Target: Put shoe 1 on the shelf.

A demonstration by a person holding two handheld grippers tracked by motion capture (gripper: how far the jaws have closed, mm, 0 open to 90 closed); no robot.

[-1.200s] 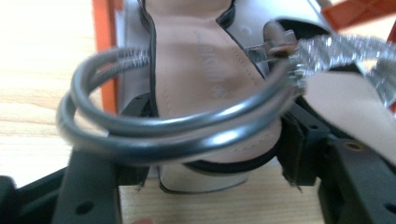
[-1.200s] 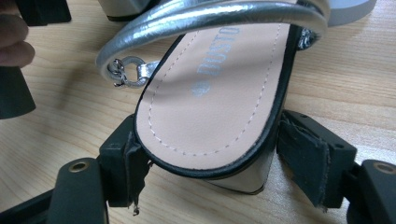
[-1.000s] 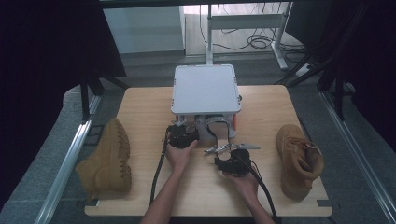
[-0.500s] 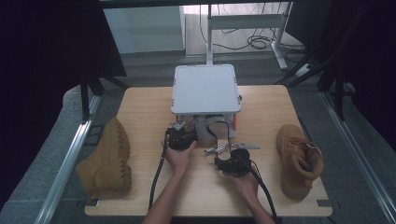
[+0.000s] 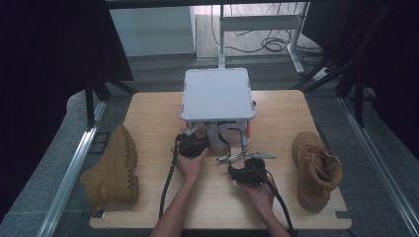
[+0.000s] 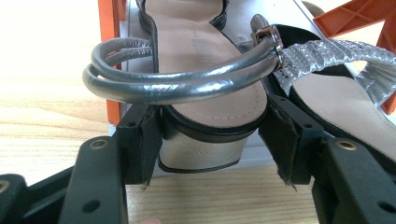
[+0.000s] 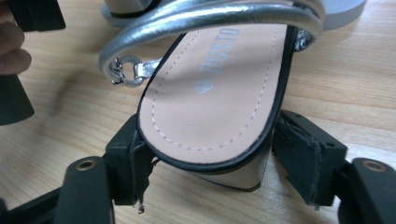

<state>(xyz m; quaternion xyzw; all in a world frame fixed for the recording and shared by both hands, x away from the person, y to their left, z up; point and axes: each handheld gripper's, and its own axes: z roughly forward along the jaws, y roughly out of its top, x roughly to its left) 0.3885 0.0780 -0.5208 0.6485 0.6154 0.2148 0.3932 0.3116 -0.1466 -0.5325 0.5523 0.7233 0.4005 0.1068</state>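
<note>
Two tan boots (image 5: 112,170) sit well apart at the table's (image 5: 148,116) edges in the high view, while both hands work at a grey shoebox (image 5: 217,94) raised on its stand. In the left gripper view, the left gripper (image 6: 208,140) brackets a silver sandal's heel (image 6: 201,149) under the box — contact uncertain, so it could slip. In the right gripper view, the right gripper (image 7: 210,161) straddles a second sandal (image 7: 210,93) on bare wood — its left jaw touching, its right apart.
</note>
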